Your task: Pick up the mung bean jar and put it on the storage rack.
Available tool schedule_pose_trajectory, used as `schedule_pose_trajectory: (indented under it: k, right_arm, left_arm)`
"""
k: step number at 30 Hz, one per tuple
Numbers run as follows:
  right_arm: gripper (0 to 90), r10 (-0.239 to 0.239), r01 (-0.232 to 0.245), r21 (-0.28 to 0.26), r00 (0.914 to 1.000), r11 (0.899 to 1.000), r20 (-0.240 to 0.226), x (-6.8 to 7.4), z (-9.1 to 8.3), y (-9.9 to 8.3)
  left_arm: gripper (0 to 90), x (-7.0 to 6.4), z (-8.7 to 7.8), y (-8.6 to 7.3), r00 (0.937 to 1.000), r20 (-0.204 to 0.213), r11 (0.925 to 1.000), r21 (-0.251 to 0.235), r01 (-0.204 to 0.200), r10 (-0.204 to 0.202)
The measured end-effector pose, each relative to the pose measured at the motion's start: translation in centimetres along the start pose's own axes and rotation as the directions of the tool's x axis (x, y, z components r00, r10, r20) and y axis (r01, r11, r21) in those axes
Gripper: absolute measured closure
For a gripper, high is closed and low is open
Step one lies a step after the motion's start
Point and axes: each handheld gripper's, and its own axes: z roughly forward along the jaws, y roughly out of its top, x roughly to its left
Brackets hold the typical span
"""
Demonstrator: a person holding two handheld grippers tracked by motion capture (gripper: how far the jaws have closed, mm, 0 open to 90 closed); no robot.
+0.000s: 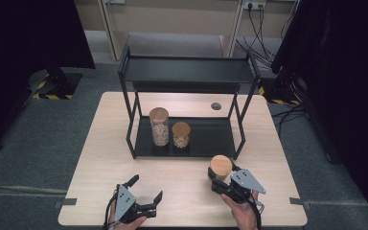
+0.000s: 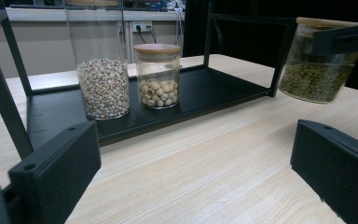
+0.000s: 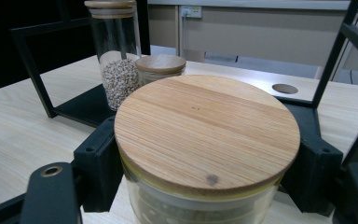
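Observation:
My right gripper (image 1: 219,176) is shut on a glass jar of green beans (image 1: 221,167) with a round wooden lid (image 3: 207,129), held just above the table in front of the black rack (image 1: 187,72). From the left gripper view the same bean jar (image 2: 318,70) hangs tilted at the upper right. A tall jar of small pale grains (image 1: 159,126) and a shorter jar of larger pale seeds (image 1: 181,134) stand side by side on the rack's bottom shelf (image 1: 211,139). My left gripper (image 1: 146,188) rests open near the table's front left, nothing between its jaws.
The rack's top shelf (image 1: 191,69) is bare. A round cable hole (image 1: 215,106) sits in the wooden table (image 1: 105,158) behind the rack. Dark screens stand at both sides, and cables hang at the back right.

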Motion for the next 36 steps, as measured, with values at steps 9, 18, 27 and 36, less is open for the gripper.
schedule_pose_trajectory:
  k: [9, 18, 27, 36]
  right_arm:
    - [25.3, 0.003, -0.003, 0.011, 1.0000, 1.000, -0.003, 0.3, 2.0, 0.8]
    - [25.3, -0.018, 0.018, 0.018, 0.9994, 1.000, 0.030, 0.5, 4.8, 2.1]
    - [25.3, -0.037, 0.035, 0.035, 0.9972, 0.999, 0.065, 0.3, 7.4, 3.2]
    - [25.3, -0.030, 0.025, 0.057, 0.9957, 0.998, 0.088, 0.0, 9.9, 3.9]
  left_arm:
    - [1.1, 0.0, 0.0, 0.0, 1.0000, -0.001, 1.0000, 0.000, 0.001, -0.001]
    - [1.1, 0.1, -0.1, 0.0, 1.0000, -0.003, 1.0000, -0.004, 0.004, -0.004]
    - [1.1, 0.1, -0.1, 0.0, 1.0000, -0.002, 1.0000, -0.005, 0.003, -0.003]
    - [1.1, 0.1, -0.1, 0.0, 1.0000, -0.002, 1.0000, -0.003, 0.003, -0.003]
